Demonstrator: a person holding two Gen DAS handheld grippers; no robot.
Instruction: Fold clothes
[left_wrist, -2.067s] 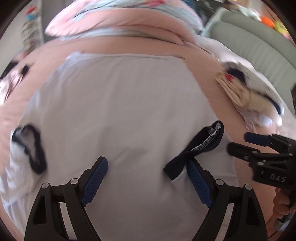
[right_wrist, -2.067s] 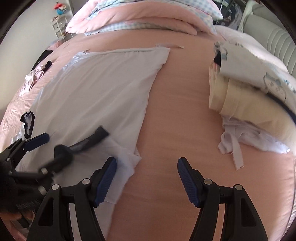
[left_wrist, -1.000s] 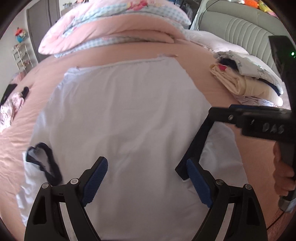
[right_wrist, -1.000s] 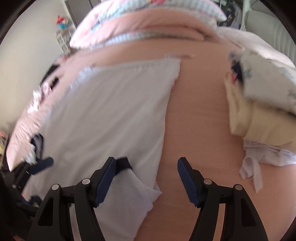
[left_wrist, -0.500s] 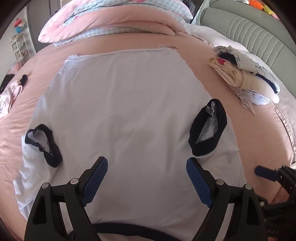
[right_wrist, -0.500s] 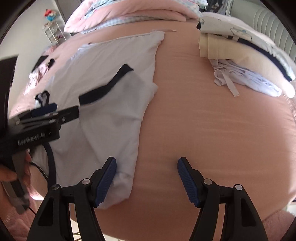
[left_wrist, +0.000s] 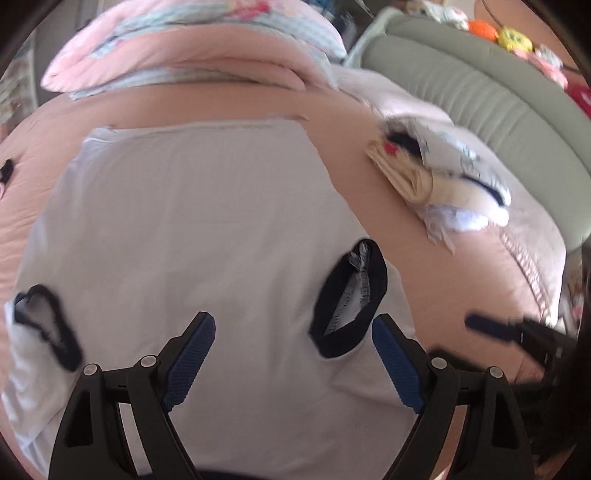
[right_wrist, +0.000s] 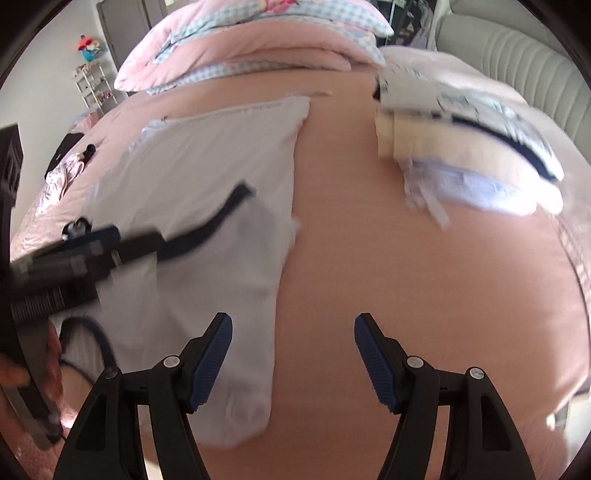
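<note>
The wide bed under its smooth salmon-pink sheet (right_wrist: 424, 266) filled both of your views, with a padded grey-green headboard (left_wrist: 480, 107) along its right side. A folded pink quilt with a blue checked lining (right_wrist: 255, 40) lay heaped at the far end. The white T-shirt with dark navy trim (left_wrist: 192, 229) lay spread flat on the sheet, its right sleeve folded in over the body so that the navy cuff (left_wrist: 351, 306) gaped open. A stack of folded cream and white clothes (right_wrist: 461, 129) sat well apart to the right. Your left gripper (left_wrist: 293, 362) hovered over the shirt with its blue pads apart and gripping nothing. Your right gripper (right_wrist: 293, 362) stood just as wide, empty, over bare sheet beside the shirt's edge.
</note>
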